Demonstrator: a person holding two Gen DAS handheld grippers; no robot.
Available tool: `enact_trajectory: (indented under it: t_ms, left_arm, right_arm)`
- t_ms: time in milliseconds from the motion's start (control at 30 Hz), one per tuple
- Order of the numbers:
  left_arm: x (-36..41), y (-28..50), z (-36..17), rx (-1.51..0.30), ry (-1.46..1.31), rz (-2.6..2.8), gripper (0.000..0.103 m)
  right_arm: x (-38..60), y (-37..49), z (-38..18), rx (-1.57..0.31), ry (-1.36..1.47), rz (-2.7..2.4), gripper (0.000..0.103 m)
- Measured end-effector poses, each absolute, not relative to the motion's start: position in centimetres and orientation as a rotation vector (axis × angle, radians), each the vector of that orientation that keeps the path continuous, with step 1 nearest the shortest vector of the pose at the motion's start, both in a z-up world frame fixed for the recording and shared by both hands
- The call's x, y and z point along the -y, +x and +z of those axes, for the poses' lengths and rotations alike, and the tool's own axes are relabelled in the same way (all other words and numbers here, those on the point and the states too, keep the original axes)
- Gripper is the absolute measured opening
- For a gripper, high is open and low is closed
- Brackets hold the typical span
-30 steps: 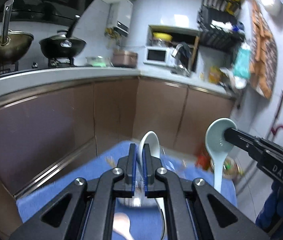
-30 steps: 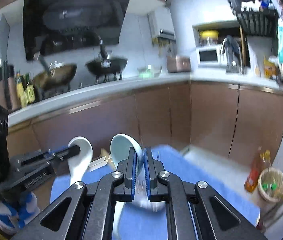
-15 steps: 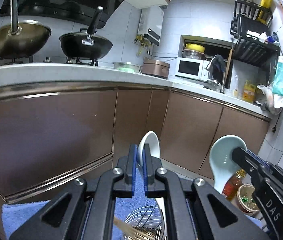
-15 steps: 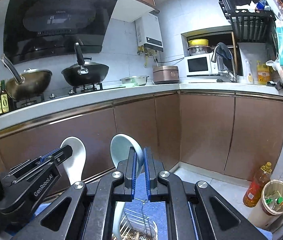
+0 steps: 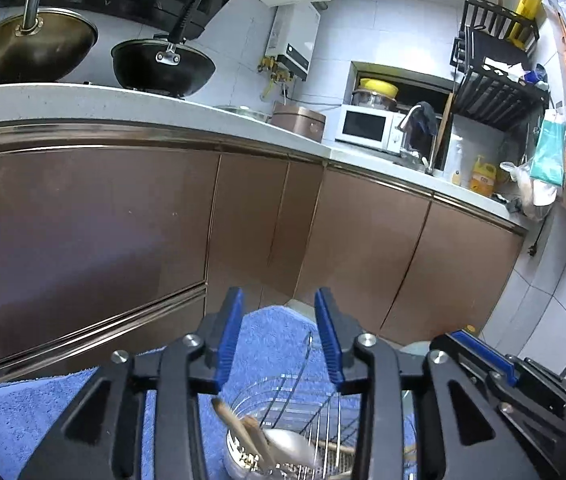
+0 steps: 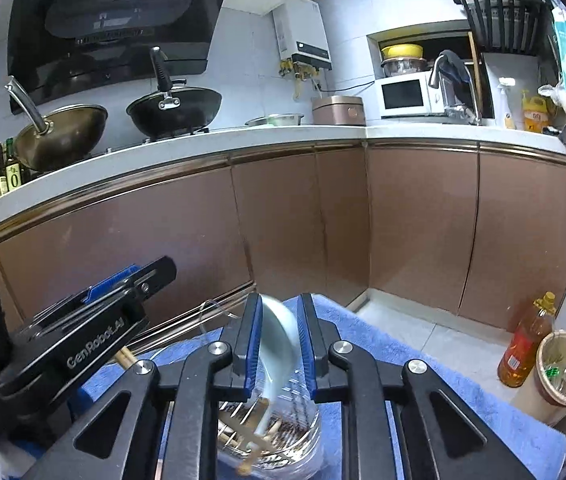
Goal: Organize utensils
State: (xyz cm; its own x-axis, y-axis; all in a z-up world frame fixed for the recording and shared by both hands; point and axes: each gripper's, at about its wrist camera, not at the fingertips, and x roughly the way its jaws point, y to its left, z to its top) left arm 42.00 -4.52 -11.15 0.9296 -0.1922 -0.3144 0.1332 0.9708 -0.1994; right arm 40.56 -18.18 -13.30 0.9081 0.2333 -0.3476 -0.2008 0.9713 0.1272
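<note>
Left gripper (image 5: 279,336) has just been opening; I see its jaws apart with nothing between them, and the white spoon (image 5: 287,442) lies in the wire basket (image 5: 307,384) below. Right gripper (image 6: 279,340) has just been opening too, narrowly; the pale blue spoon (image 6: 279,344) sits blurred between its pads, over the basket on the blue towel (image 6: 403,352).

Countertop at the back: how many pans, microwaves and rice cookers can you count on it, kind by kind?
Pans: 2 (brass-coloured pan, black pan)
Microwave: 1
Rice cooker: 1
Total: 4
</note>
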Motion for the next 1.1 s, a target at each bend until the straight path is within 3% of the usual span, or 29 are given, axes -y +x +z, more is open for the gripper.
enact_trajectory:
  t_ms: [333, 433, 767, 1100]
  left_arm:
    - [1.1, 36.9, -8.9, -0.351, -0.205, -0.147, 0.038]
    - [0.3, 34.4, -7.7, -0.351, -0.187, -0.111, 0.048]
    - [-0.2, 24.2, -6.2, -0.357, -0.109, -0.068, 0.053]
    - [0.1, 17.2, -7.0, -0.376, -0.066, -0.087, 0.054]
  right_arm:
    - [19.4, 35.3, -10.5, -0.344, 0.145, 0.215, 0.025]
    - [20.1, 32.9, -9.4, -0.331, 0.171, 0.192, 0.038]
    - [20.4, 23.1, -8.1, -0.346, 0.209, 0.134, 0.061]
    - [19.8, 16.2, -8.9, -0.371, 0.201, 0.101, 0.066]
